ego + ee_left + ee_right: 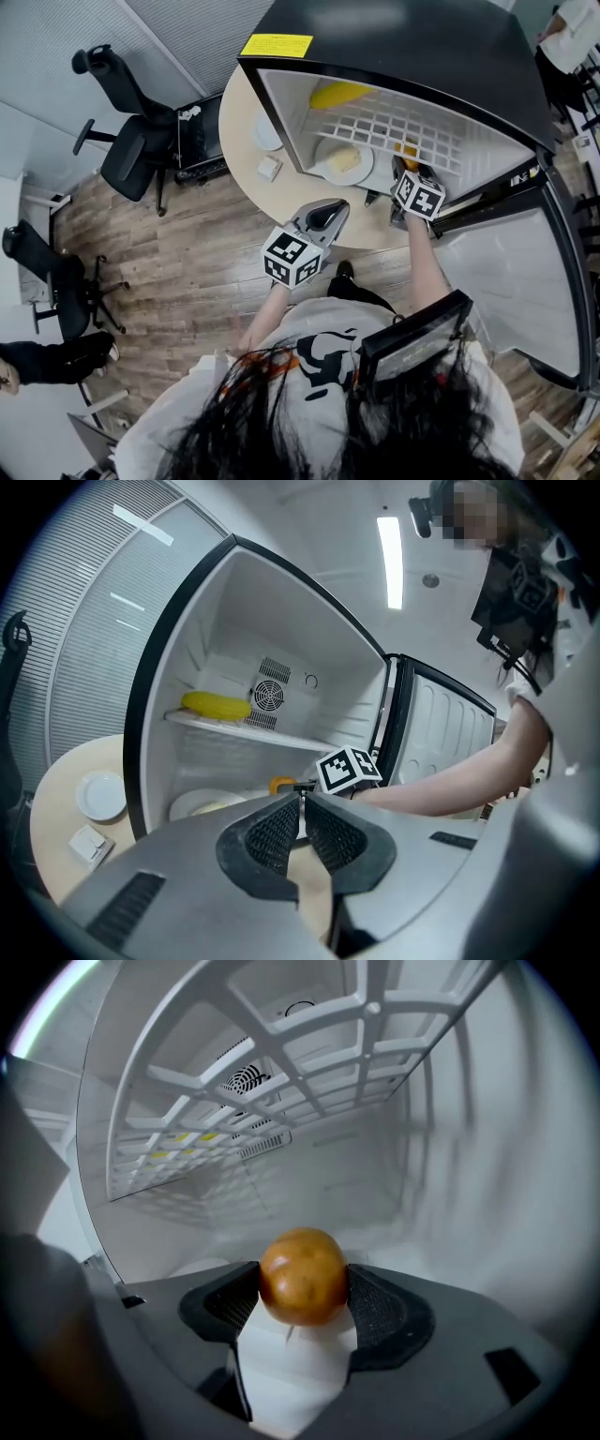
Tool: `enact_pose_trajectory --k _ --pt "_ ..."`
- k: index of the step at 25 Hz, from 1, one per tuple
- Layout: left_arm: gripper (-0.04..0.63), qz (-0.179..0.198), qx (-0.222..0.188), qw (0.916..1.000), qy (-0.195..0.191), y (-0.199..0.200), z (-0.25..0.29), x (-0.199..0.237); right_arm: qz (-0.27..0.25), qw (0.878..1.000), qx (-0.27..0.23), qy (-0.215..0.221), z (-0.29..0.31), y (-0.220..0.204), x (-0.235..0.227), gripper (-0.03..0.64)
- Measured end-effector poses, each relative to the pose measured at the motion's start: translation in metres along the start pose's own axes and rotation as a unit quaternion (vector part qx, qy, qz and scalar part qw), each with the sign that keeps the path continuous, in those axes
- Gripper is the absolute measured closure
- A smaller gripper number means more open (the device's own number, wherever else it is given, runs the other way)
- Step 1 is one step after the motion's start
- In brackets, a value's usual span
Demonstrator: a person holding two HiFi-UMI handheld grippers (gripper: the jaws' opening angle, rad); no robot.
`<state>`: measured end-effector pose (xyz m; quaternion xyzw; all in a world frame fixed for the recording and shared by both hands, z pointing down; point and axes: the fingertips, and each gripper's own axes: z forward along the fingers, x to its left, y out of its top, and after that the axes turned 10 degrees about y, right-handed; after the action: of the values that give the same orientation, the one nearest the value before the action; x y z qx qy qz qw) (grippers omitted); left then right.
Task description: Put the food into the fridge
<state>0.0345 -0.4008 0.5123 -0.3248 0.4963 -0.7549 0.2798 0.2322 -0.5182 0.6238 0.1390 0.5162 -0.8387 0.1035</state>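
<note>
She is leaning over a small black fridge with a white inside (450, 56) that stands on the round beige desk (242, 112), its door swung wide open. The right tongs (302, 1285) are reached into the fridge's lower compartment, under the white plastic grid shelf (281, 1063), and they grip a round orange-brown fruit (302, 1274) across its middle, one pad on each side. The fruit is a ball, so it has no long axis to mind; what matters is the bare white fridge floor lying just below and ahead of it, and from here I cannot tell whether the fruit touches it yet. To my eye only the setting down and letting go are left. The left tongs (302, 808) are pressed together on nothing and hang outside the fridge, in front of its opening, so the right hand is plainly the nearer one. By my count the fridge holds three foods: the one fruit, one long yellow piece of food (216, 705) on the shelf, and one white plate of pale food (344, 161) on the floor, deeper in and to one side of the fruit. Outside the fridge, on the desk, sit one empty white dish (267, 131) and one small white box (269, 169).
</note>
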Motion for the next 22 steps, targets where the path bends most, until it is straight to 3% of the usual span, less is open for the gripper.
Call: enact_pose_trajectory --k 15,22 --pt "0.583 0.003 0.0 1.0 0.006 -0.002 -0.006 -0.005 0.05 0.999 0.021 -0.003 -0.021 -0.007 0.007 0.302" --pt "0.583 0.006 -0.003 1.0 0.003 -0.003 -0.014 -0.014 0.051 0.998 0.005 0.025 -0.046 -0.008 0.03 0.302"
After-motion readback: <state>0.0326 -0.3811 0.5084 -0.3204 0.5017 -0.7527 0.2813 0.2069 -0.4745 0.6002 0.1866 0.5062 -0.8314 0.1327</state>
